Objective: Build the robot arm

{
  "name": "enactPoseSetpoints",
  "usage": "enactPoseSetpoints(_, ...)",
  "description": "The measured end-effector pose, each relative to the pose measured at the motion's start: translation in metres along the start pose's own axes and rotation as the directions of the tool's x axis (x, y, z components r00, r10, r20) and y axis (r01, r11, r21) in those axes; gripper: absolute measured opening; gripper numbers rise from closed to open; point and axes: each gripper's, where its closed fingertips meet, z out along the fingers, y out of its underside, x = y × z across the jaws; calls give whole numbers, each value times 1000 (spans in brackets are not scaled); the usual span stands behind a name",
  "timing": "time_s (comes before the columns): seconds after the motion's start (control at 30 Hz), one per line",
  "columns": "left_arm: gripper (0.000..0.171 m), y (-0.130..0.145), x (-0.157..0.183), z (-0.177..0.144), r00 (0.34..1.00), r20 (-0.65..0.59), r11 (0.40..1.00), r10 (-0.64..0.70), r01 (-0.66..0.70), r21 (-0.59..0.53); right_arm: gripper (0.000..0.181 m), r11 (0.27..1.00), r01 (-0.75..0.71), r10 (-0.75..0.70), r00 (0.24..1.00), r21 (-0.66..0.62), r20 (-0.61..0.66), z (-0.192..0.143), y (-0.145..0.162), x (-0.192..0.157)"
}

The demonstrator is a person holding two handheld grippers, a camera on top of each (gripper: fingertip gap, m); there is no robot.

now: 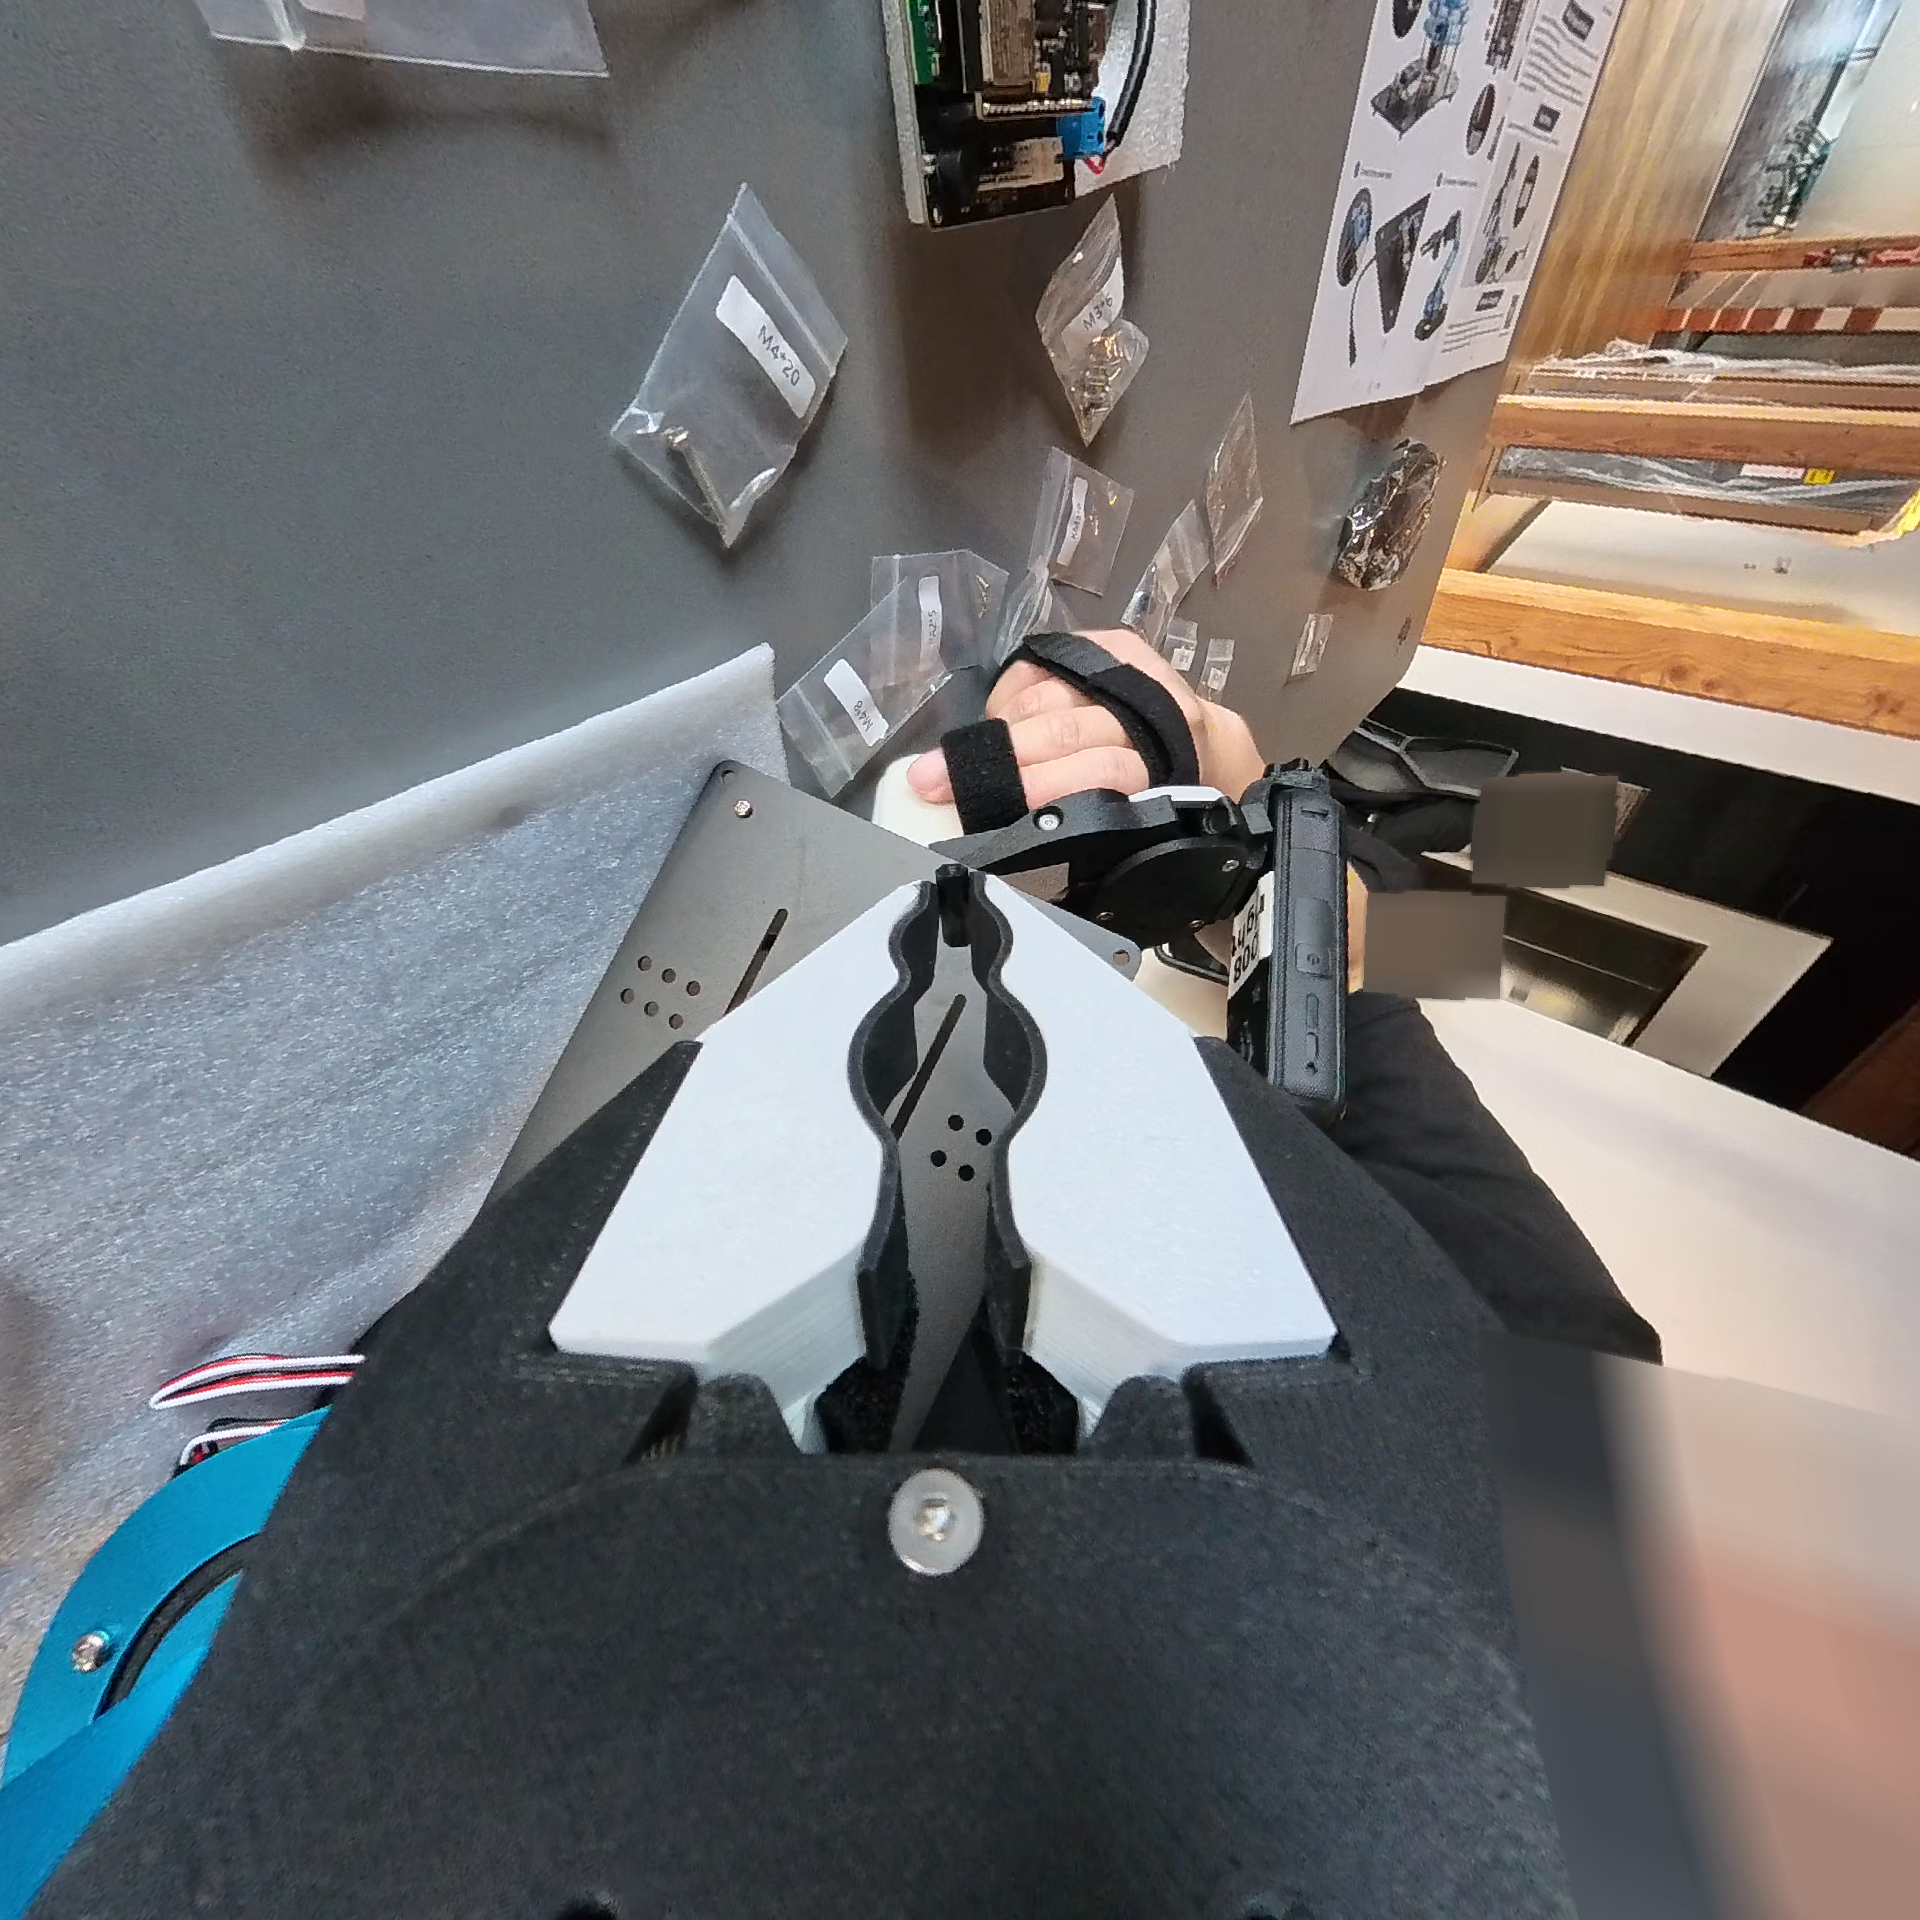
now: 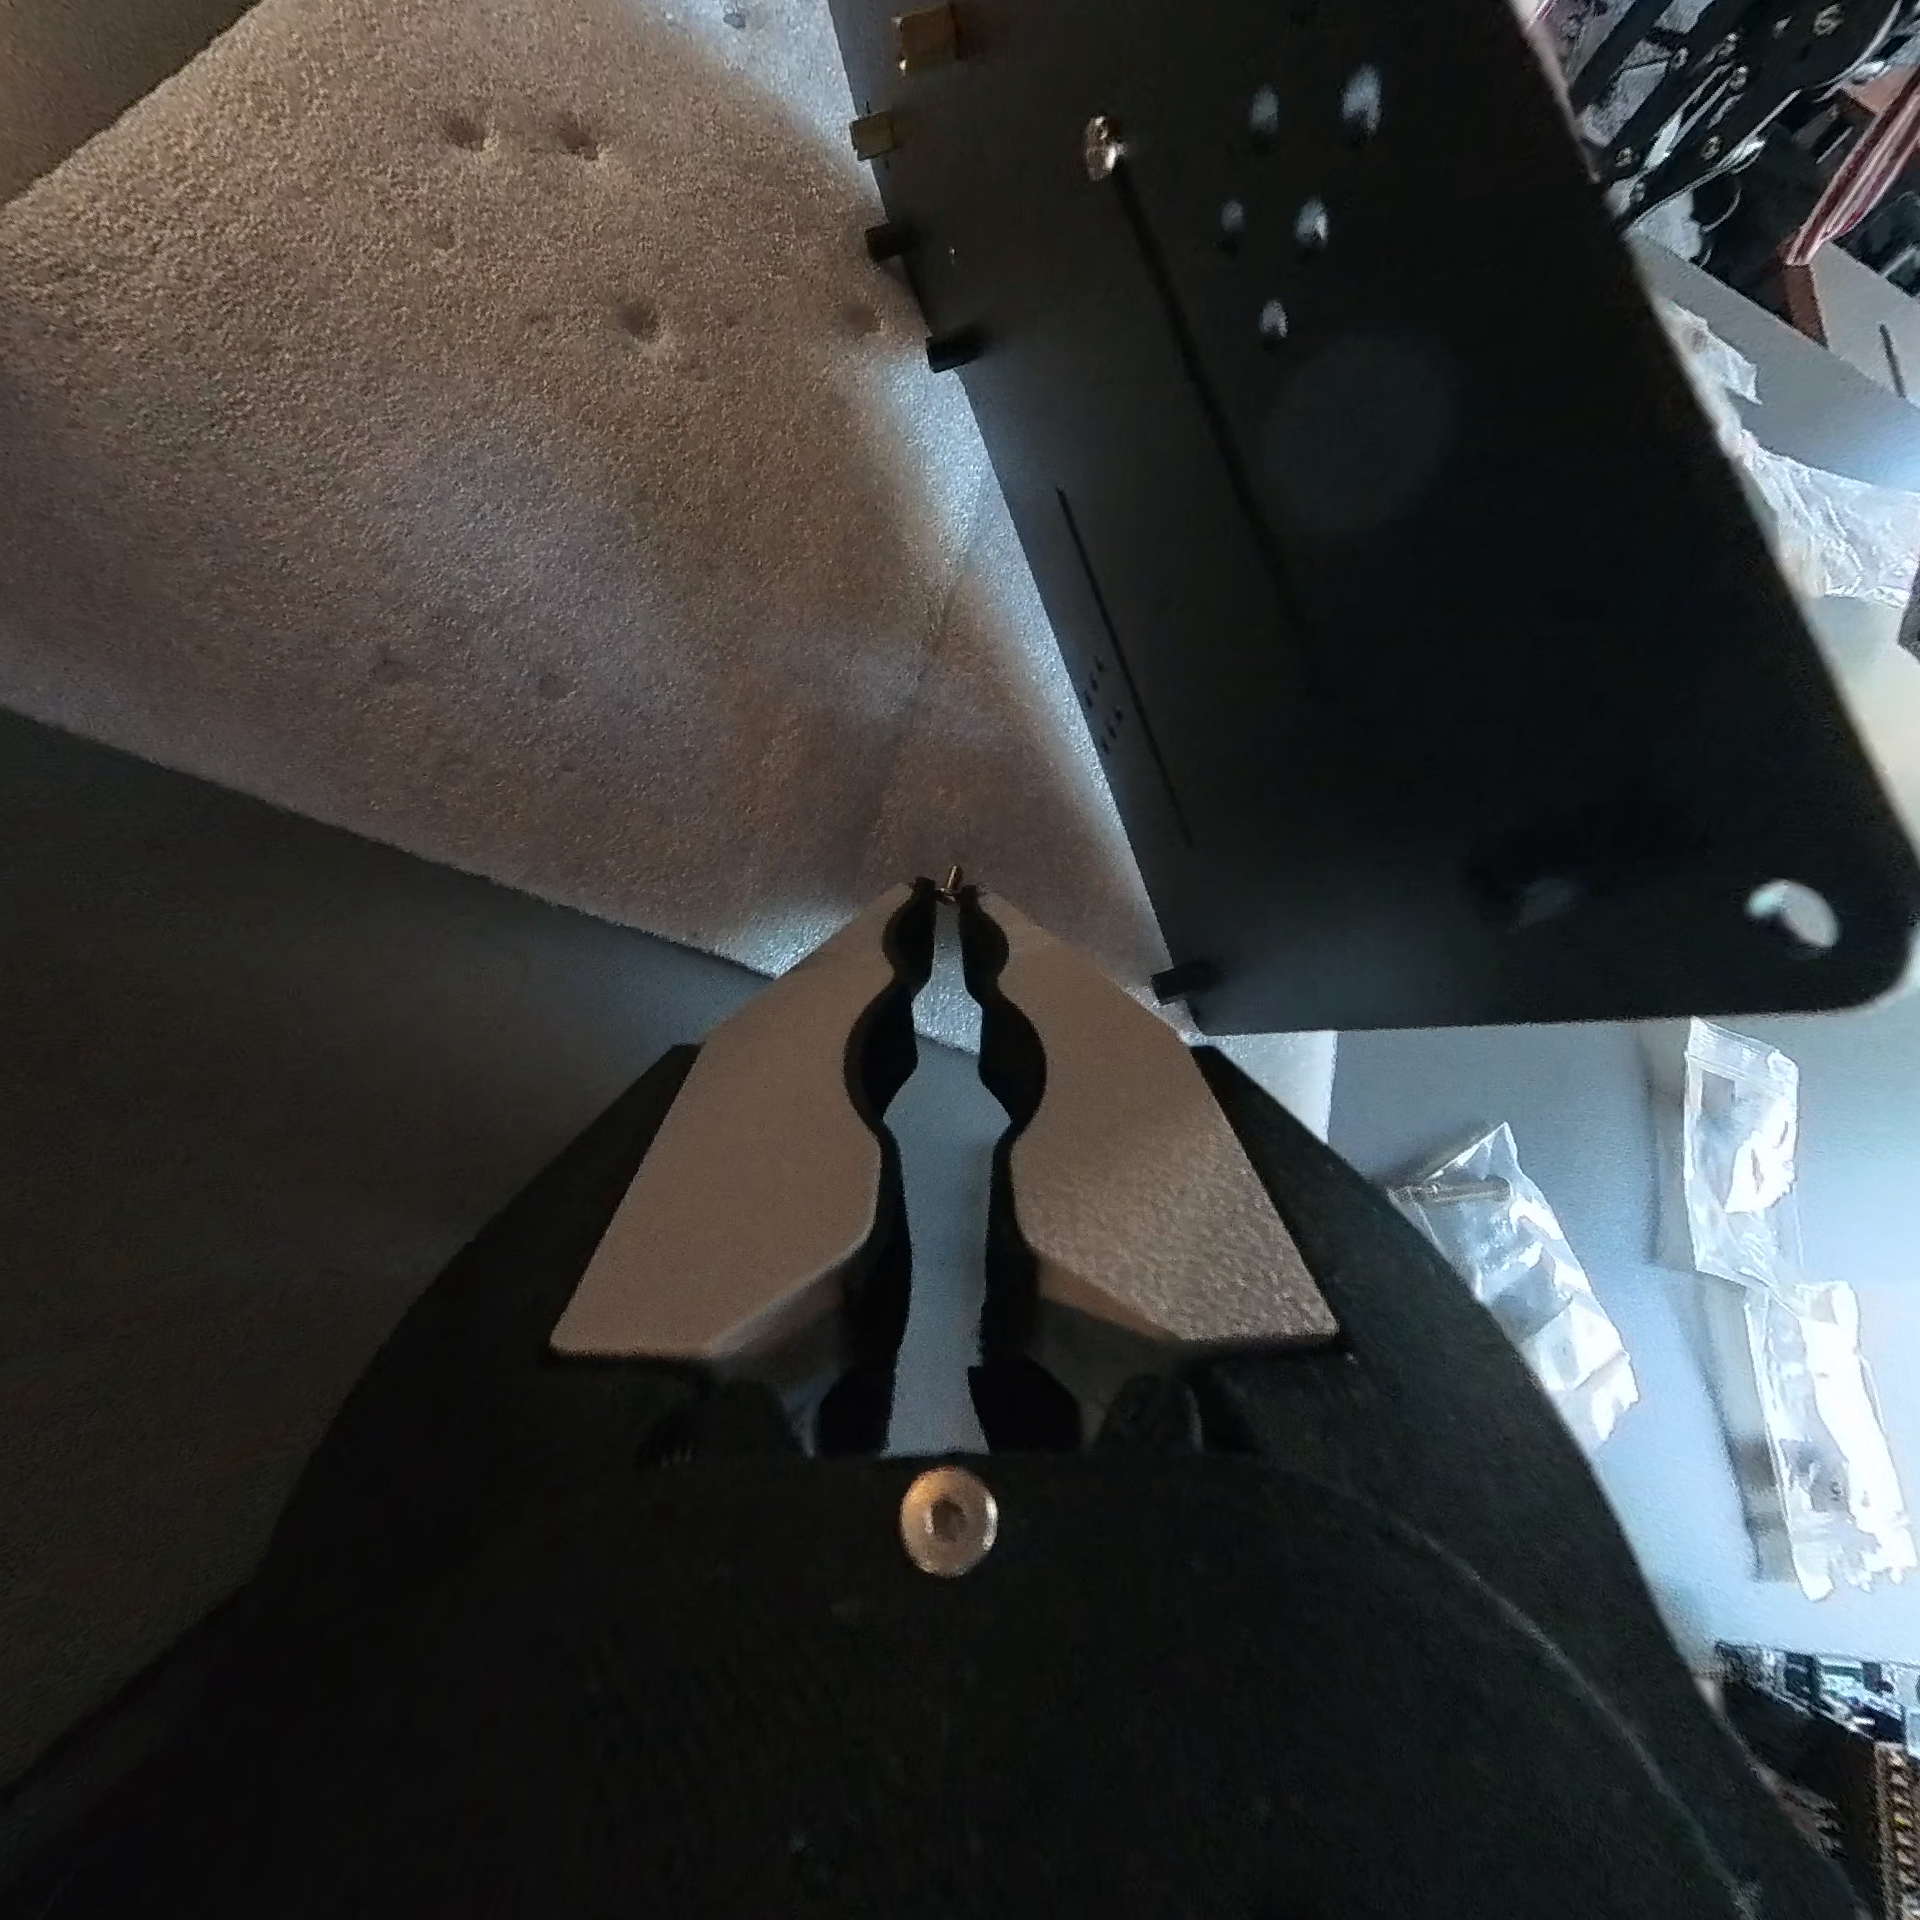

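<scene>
Left gripper (image 1: pixel 954 904) pinches small black standoff (image 1: pixel 952 902) over black plate (image 1: pixel 790 883); right gripper (image 2: pixel 948 891) nips tiny screw (image 2: pixel 948 883) (foam sheet (image 2: pixel 468 468) beneath).

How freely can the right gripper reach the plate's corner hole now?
Probably yes: nothing visible stands between the right gripper, shut on a tiny screw, and the corner hole of the plate.

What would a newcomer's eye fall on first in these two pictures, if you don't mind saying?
Probably the black metal plate, drilled with holes and slots, which lies tilted on grey foam sheet; the left claw is shut on a small black post at its edge. Next, the right claw pinches a tiny screw at its tips, beside that plate. Beyond, clear bags of hardware lie scattered on the grey tabletop.
</scene>
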Motion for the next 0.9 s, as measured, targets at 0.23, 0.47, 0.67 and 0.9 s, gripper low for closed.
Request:
enactPoseSetpoints(0.23,4,1,5,-2,1000,-4,1000,16,-16,3,3,984,-176,175,957,14,-232,-20,-18,11)
enactPoseSetpoints(0.47,4,1,19,0,997,-11,997,72,-72,-22,3,911,-389,399,749,136,-529,-38,-36,16)
enactPoseSetpoints(0.67,4,4,24,1,993,6,992,119,-118,-34,3,887,-432,433,660,161,-614,-27,-25,23)
enactPoseSetpoints(0.9,4,-1,29,-5,989,5,989,151,-151,-4,3,890,-428,419,639,155,-645,-17,-21,29)
